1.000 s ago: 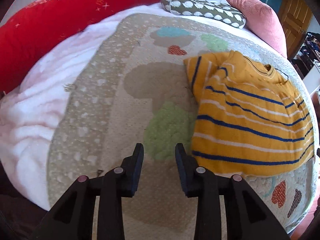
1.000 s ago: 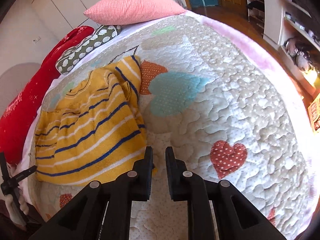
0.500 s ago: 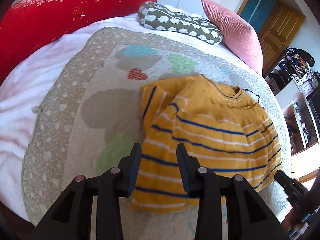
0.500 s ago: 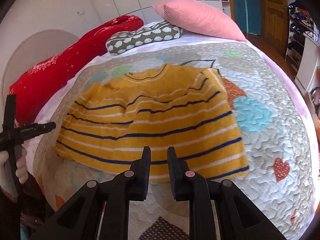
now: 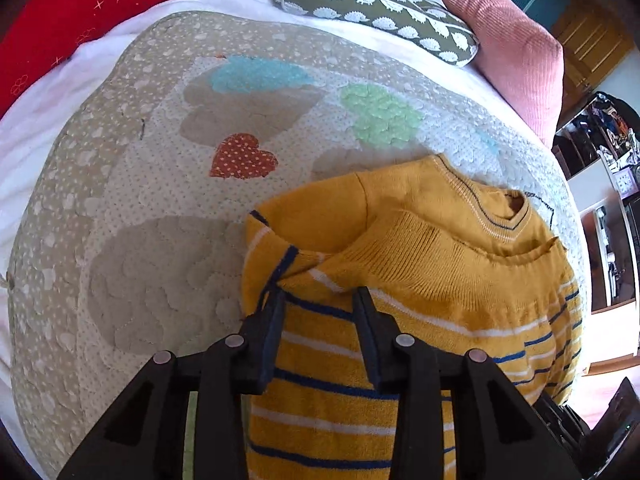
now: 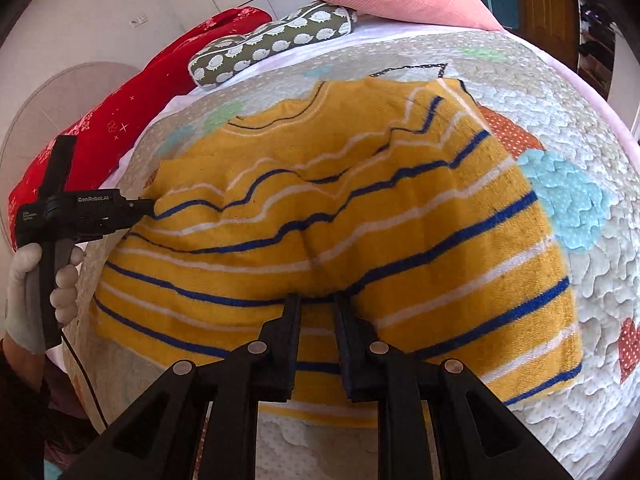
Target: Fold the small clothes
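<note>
A yellow knit sweater (image 5: 440, 280) with blue and white stripes lies flat on the quilt (image 5: 160, 200), with one sleeve folded in over its body. My left gripper (image 5: 319, 300) stands open over the sweater's left side, its tips at the folded sleeve and fabric showing in the gap. In the right wrist view the sweater (image 6: 340, 200) fills the middle. My right gripper (image 6: 319, 304) is low over its body, open by a narrow gap, and the knit puckers just ahead of the tips. The left gripper (image 6: 148, 204) shows there at the sweater's left edge, held by a gloved hand (image 6: 24, 280).
The quilt (image 6: 580, 280) with heart and cloud patches covers a bed. At its head lie a red bolster (image 5: 40, 20), a green patterned pillow (image 5: 380, 12) and a pink pillow (image 5: 512, 32). Shelves (image 5: 608, 200) and a wooden door stand beyond the bed's right side.
Both grippers have come in from the bare quilt on either side and now stand over the sweater, closer to it. Their jaw gaps look the same as before.
</note>
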Demonstrator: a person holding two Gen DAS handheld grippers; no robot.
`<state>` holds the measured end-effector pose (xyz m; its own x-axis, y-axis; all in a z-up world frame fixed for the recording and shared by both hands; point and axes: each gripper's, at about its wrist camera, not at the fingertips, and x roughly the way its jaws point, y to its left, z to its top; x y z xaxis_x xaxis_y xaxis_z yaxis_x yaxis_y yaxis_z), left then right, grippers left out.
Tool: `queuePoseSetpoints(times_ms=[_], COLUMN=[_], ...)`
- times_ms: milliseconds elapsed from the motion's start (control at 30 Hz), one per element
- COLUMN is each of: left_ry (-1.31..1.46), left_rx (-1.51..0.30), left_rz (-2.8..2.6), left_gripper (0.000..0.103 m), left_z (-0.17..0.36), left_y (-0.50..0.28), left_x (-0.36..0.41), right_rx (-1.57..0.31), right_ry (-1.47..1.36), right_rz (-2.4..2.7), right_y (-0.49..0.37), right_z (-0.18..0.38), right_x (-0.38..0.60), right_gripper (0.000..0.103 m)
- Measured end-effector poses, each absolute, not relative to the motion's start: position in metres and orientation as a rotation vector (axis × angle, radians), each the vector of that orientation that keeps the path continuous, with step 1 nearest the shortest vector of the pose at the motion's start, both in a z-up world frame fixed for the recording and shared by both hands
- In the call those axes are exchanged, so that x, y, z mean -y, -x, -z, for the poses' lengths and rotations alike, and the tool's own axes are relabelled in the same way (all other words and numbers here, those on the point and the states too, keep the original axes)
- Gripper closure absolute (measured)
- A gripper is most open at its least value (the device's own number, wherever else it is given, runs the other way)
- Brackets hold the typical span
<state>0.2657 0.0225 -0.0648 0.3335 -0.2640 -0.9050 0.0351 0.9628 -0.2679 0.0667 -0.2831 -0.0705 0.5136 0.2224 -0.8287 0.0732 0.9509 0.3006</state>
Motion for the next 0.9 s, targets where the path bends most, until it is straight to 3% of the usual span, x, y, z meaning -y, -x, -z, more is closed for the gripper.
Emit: queuePoseSetpoints(times_ms=[133, 200, 300, 533, 633, 833, 867, 900], left_ry=[0.239, 0.258, 0.314, 0.344, 0.302, 0.182, 0.181, 0.206], left_rx=[-1.192, -1.191, -1.201, -1.220, -1.239, -1.306, -1.314, -1.323], left_rz=[0.177, 0.168, 0.205, 0.422, 0.493, 0.518, 0.511, 0.521], left_gripper=[0.067, 0.065, 0.051, 0.032, 0.031, 0.035, 0.040, 0.061], left_z=[0.051, 0.052, 0.059, 0.071, 0.077, 0.095, 0.095, 0.094], left_y=[-0.261, -0.261, -0.261, -0.273, -0.285, -0.304, -0.305, -0.306], left_x=[-0.053, -0.068, -0.083, -0.066, -0.048, -0.029, -0.030, -0.031], right_rx=[-0.953, -0.908, -0.849, -0.790, -0.760, -0.676, -0.668, -0.661], right_ry=[-0.151, -0.065, 0.080, 0.399, 0.490, 0.652, 0.664, 0.663], right_rz=[-0.097, -0.156, -0.261, -0.407, -0.414, -0.356, -0.344, -0.342], right_y=[-0.050, -0.041, -0.030, -0.025, -0.031, -0.047, -0.049, -0.051], right_z=[0.043, 0.031, 0.024, 0.056, 0.073, 0.097, 0.099, 0.100], right_x=[0.257, 0.229, 0.173, 0.054, 0.021, -0.020, -0.023, -0.026], right_gripper=[0.077, 0.061, 0.046, 0.045, 0.045, 0.041, 0.043, 0.057])
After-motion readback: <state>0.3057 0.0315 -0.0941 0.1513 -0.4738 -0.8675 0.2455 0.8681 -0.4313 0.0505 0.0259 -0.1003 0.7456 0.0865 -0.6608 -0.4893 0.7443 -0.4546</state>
